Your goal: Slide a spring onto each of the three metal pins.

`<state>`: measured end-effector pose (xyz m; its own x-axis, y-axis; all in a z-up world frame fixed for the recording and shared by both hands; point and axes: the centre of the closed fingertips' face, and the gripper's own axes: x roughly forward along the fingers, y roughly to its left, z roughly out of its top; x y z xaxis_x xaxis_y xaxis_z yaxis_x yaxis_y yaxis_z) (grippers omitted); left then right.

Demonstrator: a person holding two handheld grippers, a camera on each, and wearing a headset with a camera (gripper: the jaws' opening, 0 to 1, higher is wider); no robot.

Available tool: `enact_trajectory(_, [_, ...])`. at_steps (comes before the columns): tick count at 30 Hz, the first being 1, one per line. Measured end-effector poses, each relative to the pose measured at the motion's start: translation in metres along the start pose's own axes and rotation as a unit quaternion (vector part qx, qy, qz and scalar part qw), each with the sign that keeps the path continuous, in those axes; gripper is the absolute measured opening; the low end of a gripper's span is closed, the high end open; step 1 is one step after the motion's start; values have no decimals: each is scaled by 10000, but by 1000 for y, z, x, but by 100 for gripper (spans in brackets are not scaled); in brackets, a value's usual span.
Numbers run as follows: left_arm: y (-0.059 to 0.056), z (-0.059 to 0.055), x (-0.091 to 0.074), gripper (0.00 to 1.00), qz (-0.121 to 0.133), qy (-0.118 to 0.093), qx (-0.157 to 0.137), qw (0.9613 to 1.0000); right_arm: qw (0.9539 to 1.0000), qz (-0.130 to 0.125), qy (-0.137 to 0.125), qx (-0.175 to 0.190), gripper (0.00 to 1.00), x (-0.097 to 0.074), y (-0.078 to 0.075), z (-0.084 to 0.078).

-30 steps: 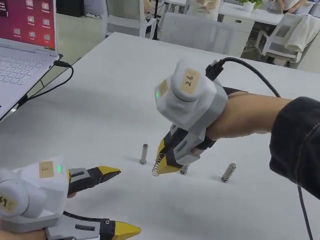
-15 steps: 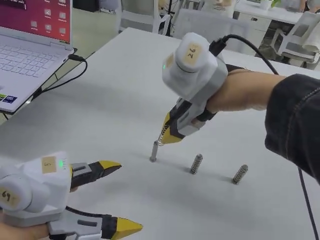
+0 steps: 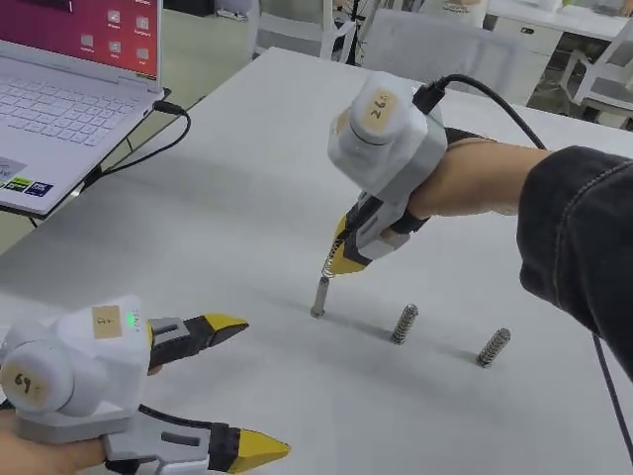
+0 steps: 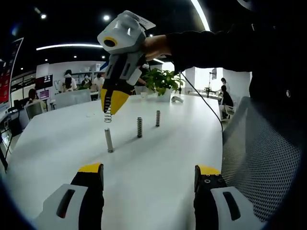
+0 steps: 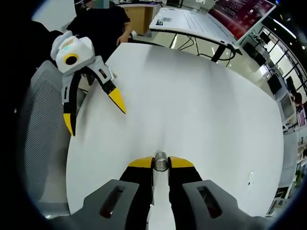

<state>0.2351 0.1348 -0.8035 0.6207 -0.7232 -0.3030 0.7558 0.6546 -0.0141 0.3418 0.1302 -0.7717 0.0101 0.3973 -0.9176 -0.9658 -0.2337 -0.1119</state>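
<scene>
Now my right hand-held gripper (image 3: pixel 341 262) is pinched shut on the last spring (image 3: pixel 328 265). It grips the upper coils, so the rest hangs below the yellow tips, lower end just above the top of the bare pin (image 3: pixel 319 297). The left gripper view shows a small gap between them, spring roughly in line with the pin. A second ago this gripper was down at desk (image 3: pixel 227 198) level with the spring, between the bare pin and the middle one. Since then it has lifted and come across over the bare pin. So pickup and carry look done and only the lowering is left, I judge. The other two pins (image 3: pixel 404 324) (image 3: pixel 493 347) already wear springs and stand upright to the right. My left hand-held gripper (image 3: pixel 267 386) has its jaws wide apart and holds nothing, low at the near side of the desk, well apart from the pins. Risk: spring hangs a bit tilted and could catch on the pin top.
</scene>
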Motion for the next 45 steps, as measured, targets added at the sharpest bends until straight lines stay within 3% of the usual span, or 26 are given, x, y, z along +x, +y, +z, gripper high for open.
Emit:
enact_trajectory(35, [5,-7,-4,71,19,43,-104,9999,9994,179,273,145,9,40,-8,-15])
enact_trajectory(45, [4,-8,-2,70,0,65,-123,9999,9989,207,367,224,9,52,-1,-22])
